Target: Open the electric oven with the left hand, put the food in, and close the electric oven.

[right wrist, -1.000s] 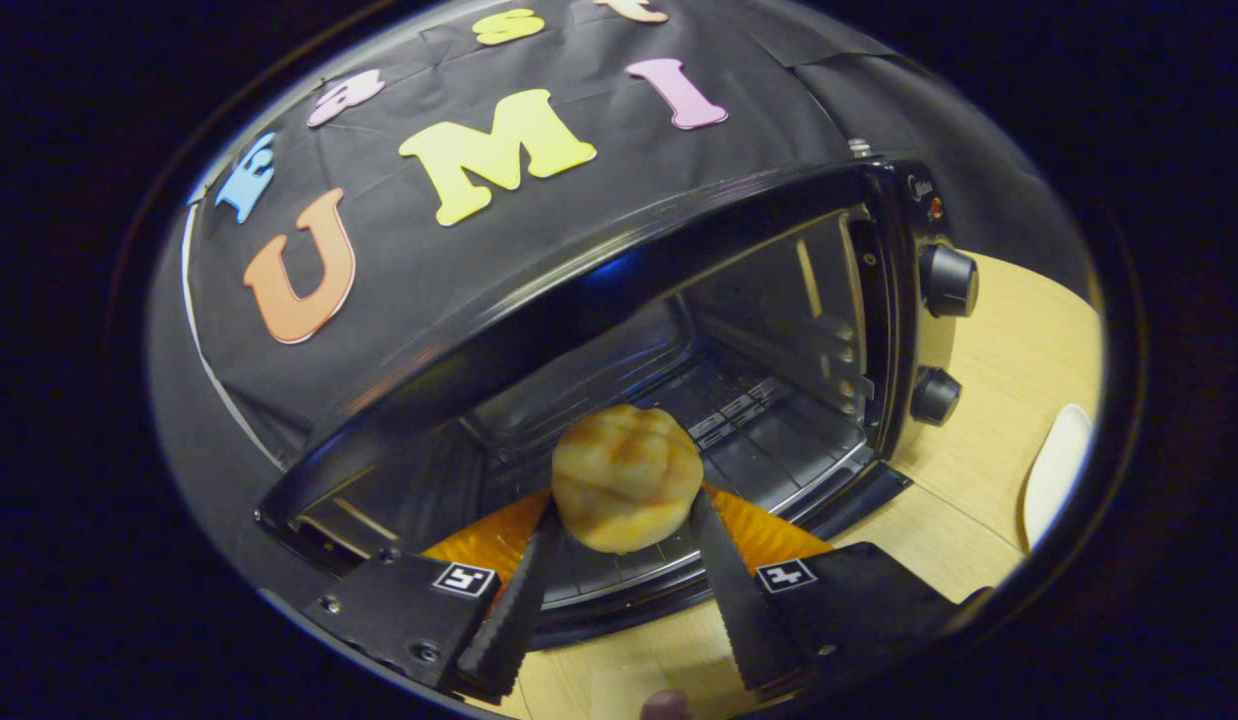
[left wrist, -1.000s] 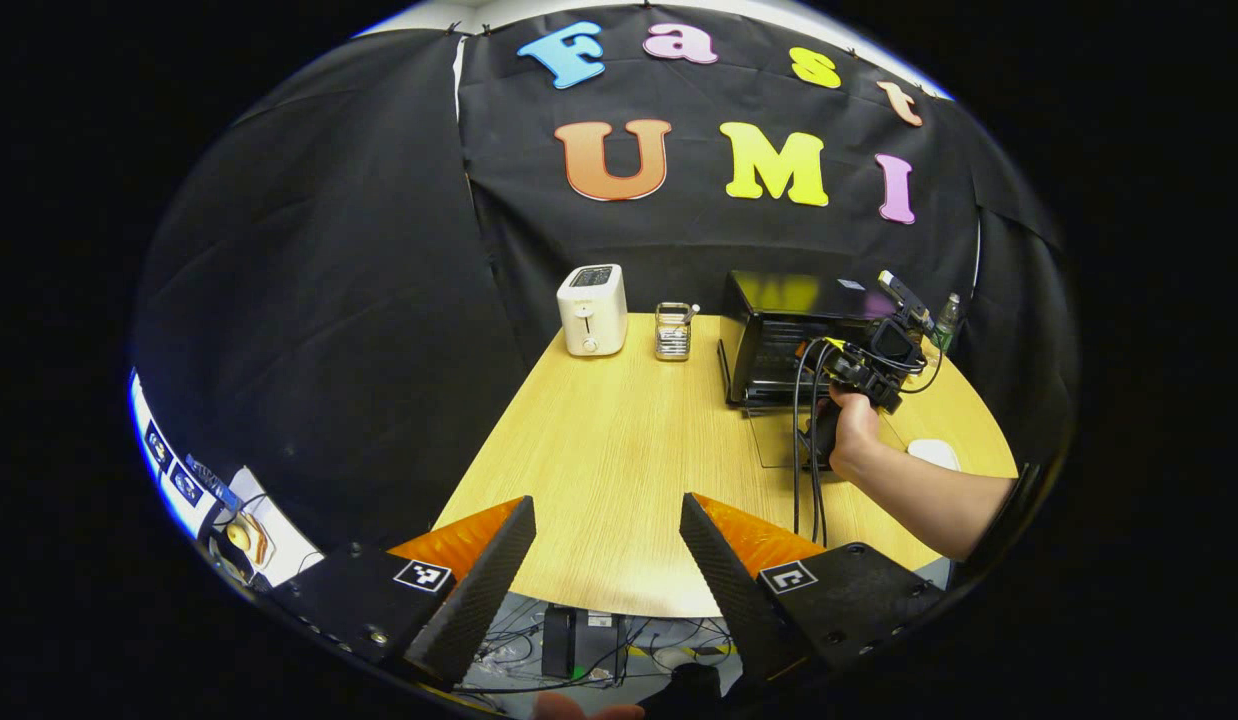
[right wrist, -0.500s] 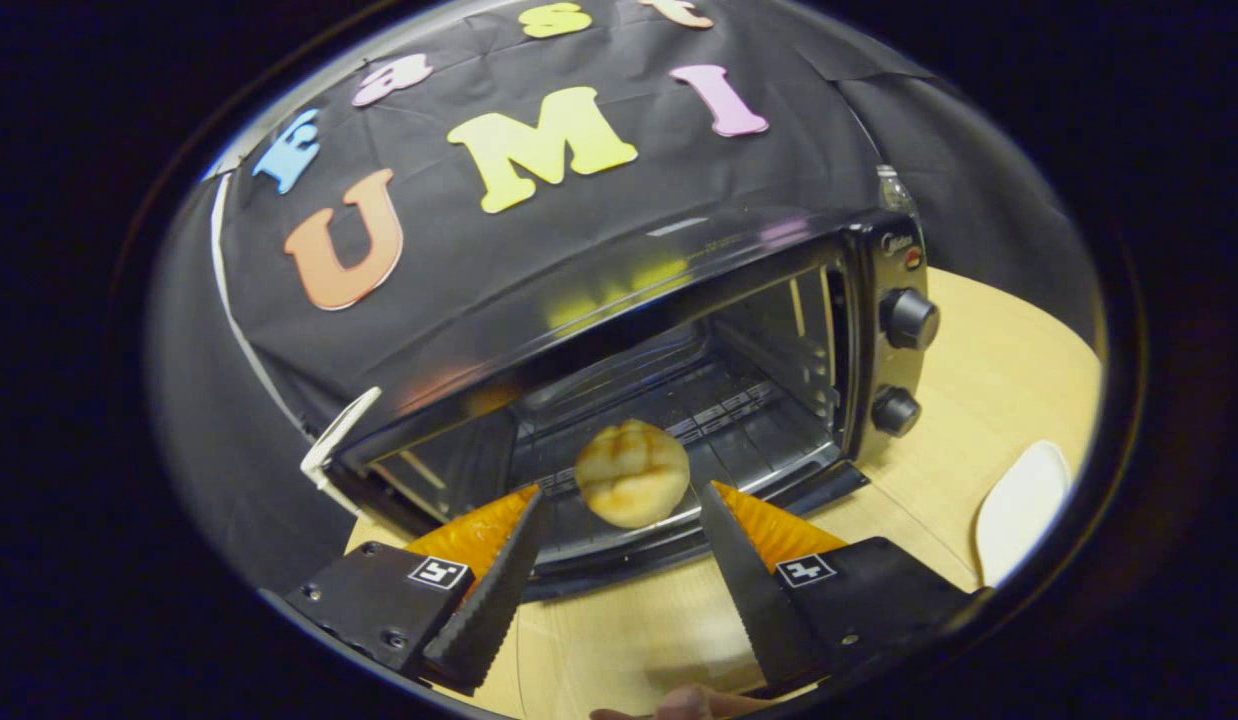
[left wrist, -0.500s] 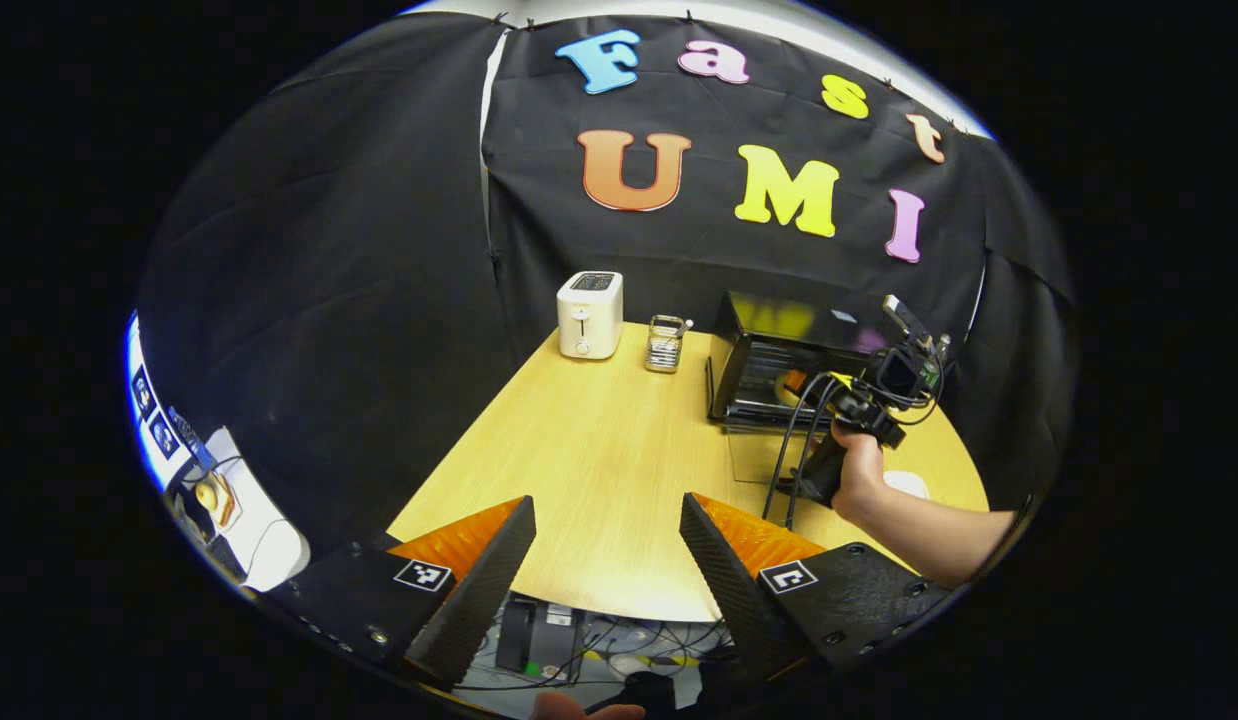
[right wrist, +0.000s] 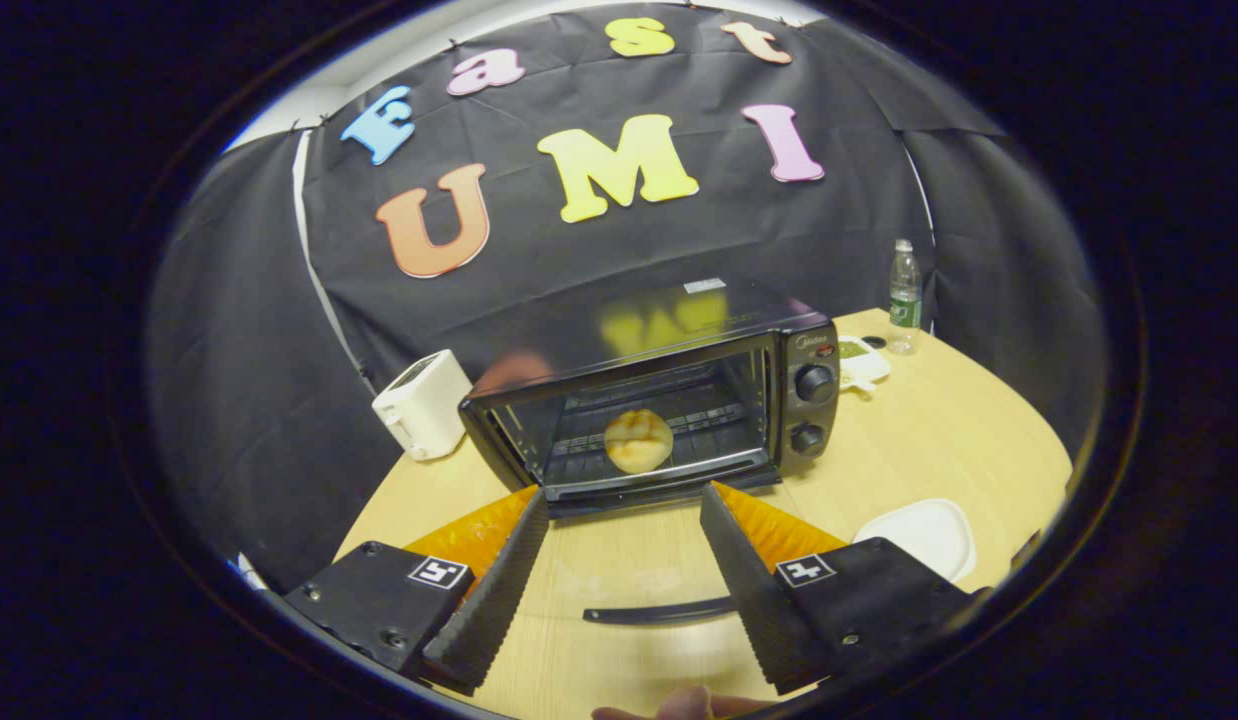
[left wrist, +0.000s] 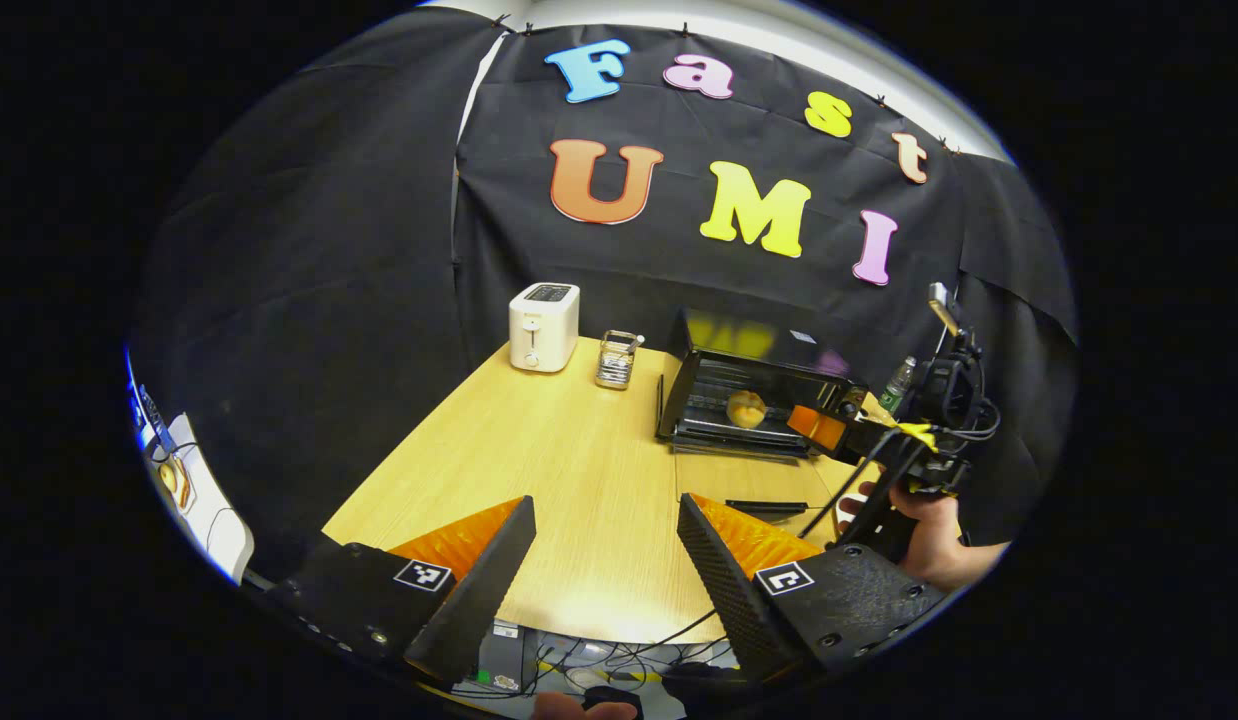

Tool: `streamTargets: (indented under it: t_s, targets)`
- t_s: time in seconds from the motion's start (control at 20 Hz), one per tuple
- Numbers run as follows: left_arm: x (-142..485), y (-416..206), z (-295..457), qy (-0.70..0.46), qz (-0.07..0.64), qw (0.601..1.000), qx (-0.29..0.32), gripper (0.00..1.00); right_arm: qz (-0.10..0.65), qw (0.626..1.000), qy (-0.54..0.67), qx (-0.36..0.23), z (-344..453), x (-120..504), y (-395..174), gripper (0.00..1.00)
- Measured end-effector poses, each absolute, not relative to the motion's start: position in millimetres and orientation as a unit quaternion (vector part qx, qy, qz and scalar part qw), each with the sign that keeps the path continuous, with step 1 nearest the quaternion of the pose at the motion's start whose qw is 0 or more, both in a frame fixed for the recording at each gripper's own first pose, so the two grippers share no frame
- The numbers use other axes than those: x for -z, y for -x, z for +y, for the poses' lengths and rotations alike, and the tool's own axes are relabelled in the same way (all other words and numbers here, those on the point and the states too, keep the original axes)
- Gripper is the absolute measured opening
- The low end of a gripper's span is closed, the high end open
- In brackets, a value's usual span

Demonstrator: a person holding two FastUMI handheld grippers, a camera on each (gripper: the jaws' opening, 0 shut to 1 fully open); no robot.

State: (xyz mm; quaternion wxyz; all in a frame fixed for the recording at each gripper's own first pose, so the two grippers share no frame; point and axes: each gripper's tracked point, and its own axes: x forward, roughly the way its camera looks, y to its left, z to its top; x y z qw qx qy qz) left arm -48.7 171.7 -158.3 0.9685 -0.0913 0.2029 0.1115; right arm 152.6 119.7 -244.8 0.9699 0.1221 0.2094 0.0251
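Oven (right wrist: 669, 400) mouth facing right hand-held gripper (right wrist: 624, 560)

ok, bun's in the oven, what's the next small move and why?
Probably bring the left gripper toward the door handle to lift it shut: the bun sits on the rack, the door lies open, and the right gripper is open and clear.

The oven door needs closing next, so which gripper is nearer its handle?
Right. The right gripper hangs just in front of the open door, its handle lying between the fingers. The left gripper sits back over the table's near edge, well short of the oven.
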Motion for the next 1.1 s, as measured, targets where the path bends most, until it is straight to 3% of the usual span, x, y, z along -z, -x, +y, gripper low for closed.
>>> streamTargets:
  t_s: [0.35, 1.1]
  targets:
    - [191, 15, 140, 0.094, 0.211, 0.971, -0.07, 0.95, 0.191, 0.976, -0.097, -0.029, 82, 187, -90, 0.96]
    - [308, -57, 35, 0.087, 0.314, 0.945, -0.004, 0.95, 0.187, 0.979, -0.031, 0.08, -75, 149, -35, 0.96]
